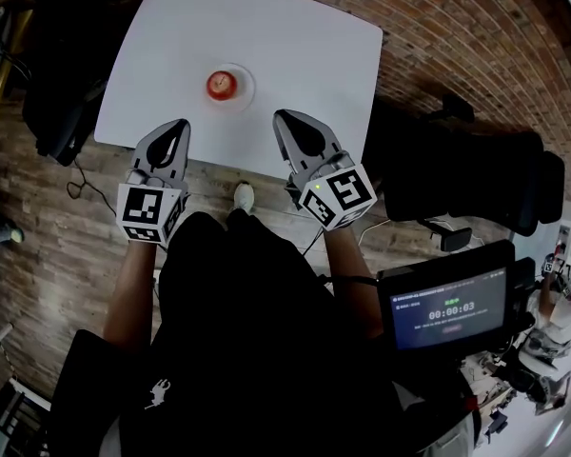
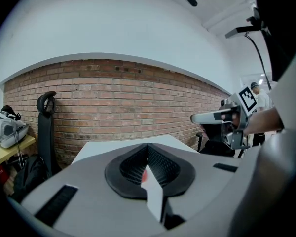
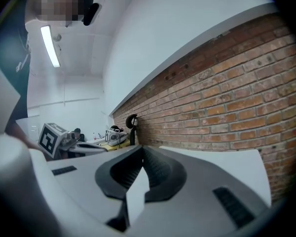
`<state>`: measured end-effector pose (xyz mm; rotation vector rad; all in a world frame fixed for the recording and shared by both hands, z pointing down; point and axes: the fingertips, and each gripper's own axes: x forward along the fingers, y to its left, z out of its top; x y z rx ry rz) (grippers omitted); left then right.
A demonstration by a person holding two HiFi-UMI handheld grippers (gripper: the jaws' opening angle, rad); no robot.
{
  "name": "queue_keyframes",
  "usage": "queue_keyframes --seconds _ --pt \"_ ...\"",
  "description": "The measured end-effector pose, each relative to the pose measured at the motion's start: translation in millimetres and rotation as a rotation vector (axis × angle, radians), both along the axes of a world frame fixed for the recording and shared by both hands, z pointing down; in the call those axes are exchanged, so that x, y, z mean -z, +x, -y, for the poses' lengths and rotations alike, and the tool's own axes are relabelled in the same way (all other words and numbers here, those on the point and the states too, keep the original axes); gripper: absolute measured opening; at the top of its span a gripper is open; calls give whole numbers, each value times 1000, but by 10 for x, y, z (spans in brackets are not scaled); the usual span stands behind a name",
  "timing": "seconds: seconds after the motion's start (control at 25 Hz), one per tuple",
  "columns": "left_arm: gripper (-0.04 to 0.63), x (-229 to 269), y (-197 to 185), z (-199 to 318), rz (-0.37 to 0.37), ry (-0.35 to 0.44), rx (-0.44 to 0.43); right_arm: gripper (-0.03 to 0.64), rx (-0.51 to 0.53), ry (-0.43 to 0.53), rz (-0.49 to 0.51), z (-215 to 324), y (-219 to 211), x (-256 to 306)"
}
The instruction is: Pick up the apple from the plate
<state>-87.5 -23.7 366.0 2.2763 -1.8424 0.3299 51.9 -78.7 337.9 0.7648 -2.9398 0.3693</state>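
Bare forearms (image 1: 136, 288) hold the grey left hand-held gripper (image 1: 178, 126) and right hand-held gripper (image 1: 285, 118) at the near edge of the white square desk (image 1: 295, 46), jaws pressed together on nothing, both aimed at the red apple (image 1: 221, 85) on its white plate (image 1: 248, 89) mid-desk, apparently lined up to reach it.

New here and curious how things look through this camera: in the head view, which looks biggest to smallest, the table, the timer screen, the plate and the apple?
1. white table
2. timer screen, though it is nearer the camera, which makes it look larger
3. plate
4. apple, lying on that plate
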Motion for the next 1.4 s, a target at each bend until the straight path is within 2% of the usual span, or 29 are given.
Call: queue_keyframes --seconds 0.44,0.64,0.96,1.16,1.4 --pt "6 -140 -151 -33 -17 -44 8 3 17 -27 -6 26 -148 -127" --pt "6 -167 -112 189 -15 -61 -47 3 -20 -48 3 158 -140 -117" --pt "8 -322 -155 628 -6 -65 -146 4 -83 -62 -37 319 -277 -237" --pt "8 -521 -212 759 -1 -82 -208 3 -127 -69 -63 282 -417 -332" --pt "8 -773 -101 977 12 -117 -279 5 -162 -86 -85 345 -423 -420"
